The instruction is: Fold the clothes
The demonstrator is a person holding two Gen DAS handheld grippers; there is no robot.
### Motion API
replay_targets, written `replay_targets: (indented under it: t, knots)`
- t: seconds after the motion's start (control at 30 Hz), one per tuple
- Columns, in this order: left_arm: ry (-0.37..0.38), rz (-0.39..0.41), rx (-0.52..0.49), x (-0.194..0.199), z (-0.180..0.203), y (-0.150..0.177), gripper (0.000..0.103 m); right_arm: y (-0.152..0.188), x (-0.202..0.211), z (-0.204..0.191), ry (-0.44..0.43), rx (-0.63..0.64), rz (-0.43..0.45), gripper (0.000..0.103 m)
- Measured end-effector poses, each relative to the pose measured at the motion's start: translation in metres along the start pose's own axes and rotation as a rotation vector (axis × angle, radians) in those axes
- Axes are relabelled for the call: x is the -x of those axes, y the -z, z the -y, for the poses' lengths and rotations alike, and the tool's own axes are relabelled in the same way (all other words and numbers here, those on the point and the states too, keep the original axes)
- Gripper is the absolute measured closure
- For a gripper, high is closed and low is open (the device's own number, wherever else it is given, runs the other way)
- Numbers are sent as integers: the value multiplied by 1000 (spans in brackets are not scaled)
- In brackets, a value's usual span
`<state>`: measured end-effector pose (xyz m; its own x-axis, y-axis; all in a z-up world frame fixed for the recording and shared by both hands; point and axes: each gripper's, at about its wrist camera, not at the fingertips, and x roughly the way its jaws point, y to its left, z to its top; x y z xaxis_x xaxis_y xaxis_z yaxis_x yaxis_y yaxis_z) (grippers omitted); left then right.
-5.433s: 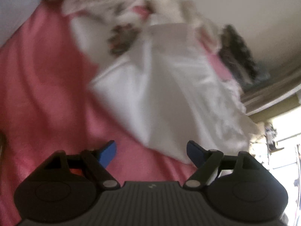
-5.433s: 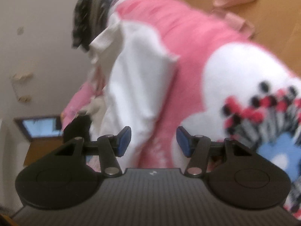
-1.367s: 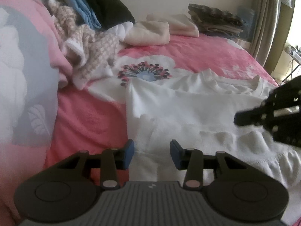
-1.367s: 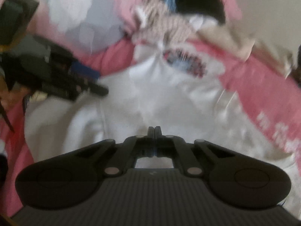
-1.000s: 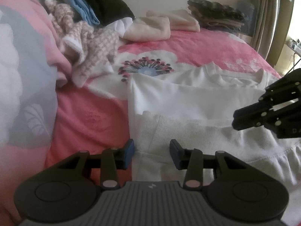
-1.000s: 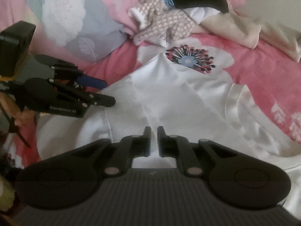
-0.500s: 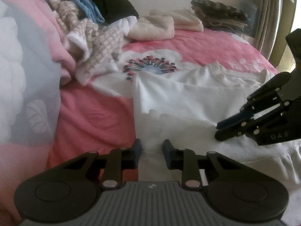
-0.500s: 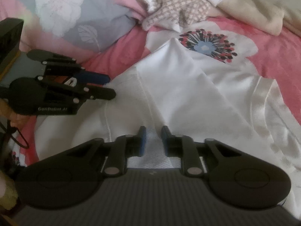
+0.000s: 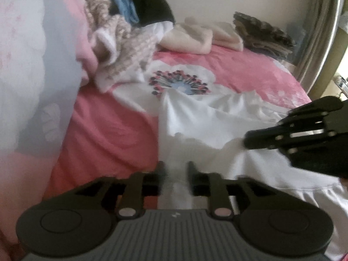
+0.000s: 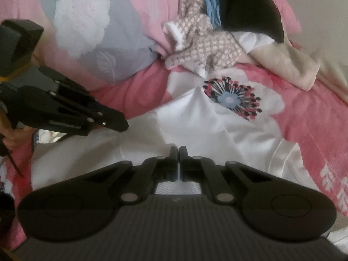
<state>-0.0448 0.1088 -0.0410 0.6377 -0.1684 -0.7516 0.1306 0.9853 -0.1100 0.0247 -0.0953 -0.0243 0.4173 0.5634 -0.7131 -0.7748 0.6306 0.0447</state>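
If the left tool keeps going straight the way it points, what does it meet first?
Most likely the white garment: its near hem already lies between the left tool fingers, with more white cloth spread ahead on the pink bedspread. Blur leaves depth uncertain.

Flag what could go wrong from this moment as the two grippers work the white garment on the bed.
1. The left gripper straddles the white garment with its jaws apart, having just been opening; a lift now may leave that edge behind.
2. The right gripper is shut at the hem; pulling alone could skew the fold.
3. The checked garment lies close beyond and could be caught.
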Motion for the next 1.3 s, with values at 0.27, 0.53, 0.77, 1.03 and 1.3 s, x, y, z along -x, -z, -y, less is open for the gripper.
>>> replay_targets:
  t: [0.27, 0.53, 0.77, 1.03, 1.3]
  knots:
    - [-98, 19, -217, -8, 29, 3, 67, 5, -3, 1, 6, -35, 2, 103]
    - [-172, 22, -402, -23, 49, 12, 82, 7, 6, -8, 15, -28, 15, 103]
    - [-112, 63, -299, -10, 33, 3, 96, 7, 11, -15, 36, -8, 35, 103]
    - [25, 13, 52, -5, -15, -8, 98, 8, 3, -13, 52, -12, 27, 103]
    - [88, -35, 156, -16, -28, -6, 70, 12, -20, -9, 87, 17, -7, 103]
